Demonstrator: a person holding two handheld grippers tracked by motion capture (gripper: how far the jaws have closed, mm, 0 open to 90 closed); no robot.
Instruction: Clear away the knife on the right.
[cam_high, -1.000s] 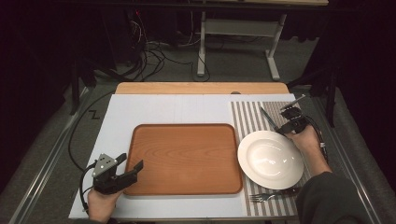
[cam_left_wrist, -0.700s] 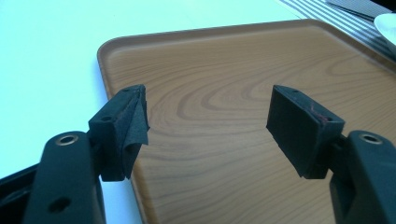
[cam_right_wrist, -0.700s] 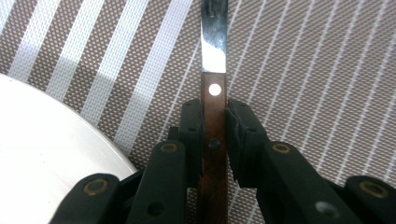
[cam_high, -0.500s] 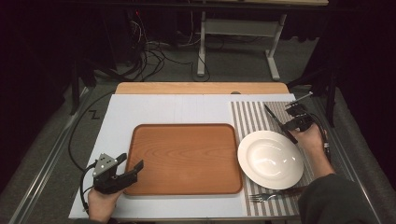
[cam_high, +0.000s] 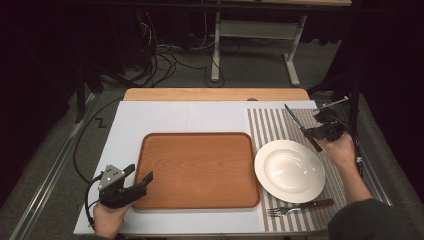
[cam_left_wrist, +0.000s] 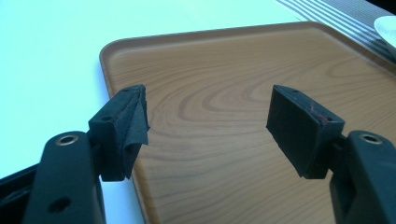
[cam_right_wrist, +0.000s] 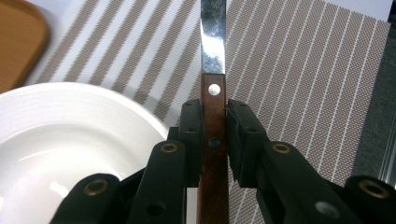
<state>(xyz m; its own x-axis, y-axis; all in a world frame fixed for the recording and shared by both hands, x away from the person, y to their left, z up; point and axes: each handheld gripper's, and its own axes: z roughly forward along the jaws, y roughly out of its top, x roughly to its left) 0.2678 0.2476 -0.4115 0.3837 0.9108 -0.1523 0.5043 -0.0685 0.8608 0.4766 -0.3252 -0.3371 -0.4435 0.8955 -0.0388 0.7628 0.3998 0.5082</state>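
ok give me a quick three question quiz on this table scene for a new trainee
1. True or false: the right gripper has its jaws shut on the knife by its wooden handle.
2. Multiple choice: where does the fork lie? A) on the wooden tray B) on the striped placemat, on the person's side of the plate C) in the plate
3. Fill in the missing word: the left gripper holds its jaws ____ over the near left corner of the wooden tray.

Key:
1. True. The blade points away from the hand, over the striped placemat, beside the white plate.
2. B
3. open, with nothing between them.
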